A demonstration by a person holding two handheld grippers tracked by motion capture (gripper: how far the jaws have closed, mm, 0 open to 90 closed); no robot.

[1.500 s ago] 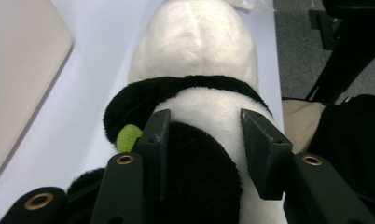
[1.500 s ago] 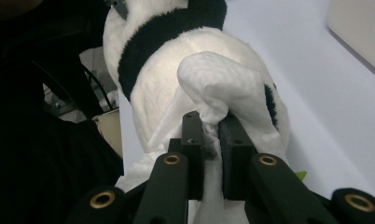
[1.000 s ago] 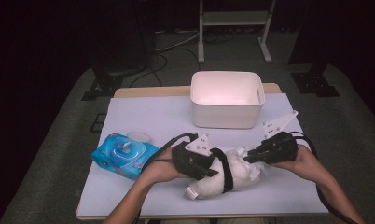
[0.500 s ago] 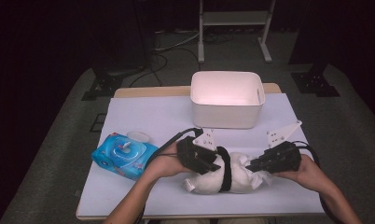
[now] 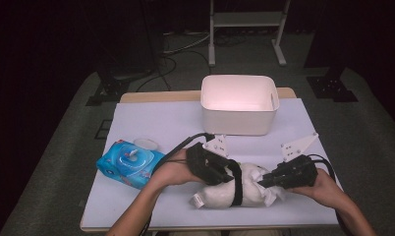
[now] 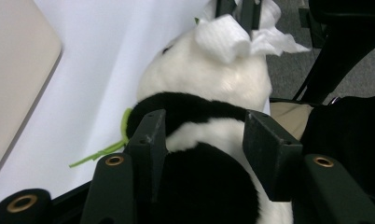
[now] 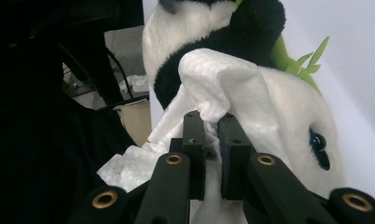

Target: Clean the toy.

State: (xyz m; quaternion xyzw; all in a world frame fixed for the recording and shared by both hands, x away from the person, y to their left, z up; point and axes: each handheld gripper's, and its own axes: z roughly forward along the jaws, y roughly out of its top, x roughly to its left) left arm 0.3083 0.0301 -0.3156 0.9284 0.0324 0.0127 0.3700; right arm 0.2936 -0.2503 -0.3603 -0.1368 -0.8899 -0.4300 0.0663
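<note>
— Nearest the person, a panda toy (image 5: pixel 225 189) lies on the surface; the left hand-held gripper (image 5: pixel 220 172) clamps its body, the right hand-held gripper (image 5: pixel 264 181) pinches a white wipe (image 7: pixel 223 88) against its head.

— Wiping, apparently. Next: rub across. Beyond the panda, the white bin (image 5: pixel 239 104) waits.

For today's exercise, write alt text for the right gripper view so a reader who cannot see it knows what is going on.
The right gripper pinches a white wet wipe between its two black jaws and presses it against a black-and-white panda plush toy lying on a white table. One glossy black eye of the plush faces the camera, and green felt leaves stick out behind it.
</note>
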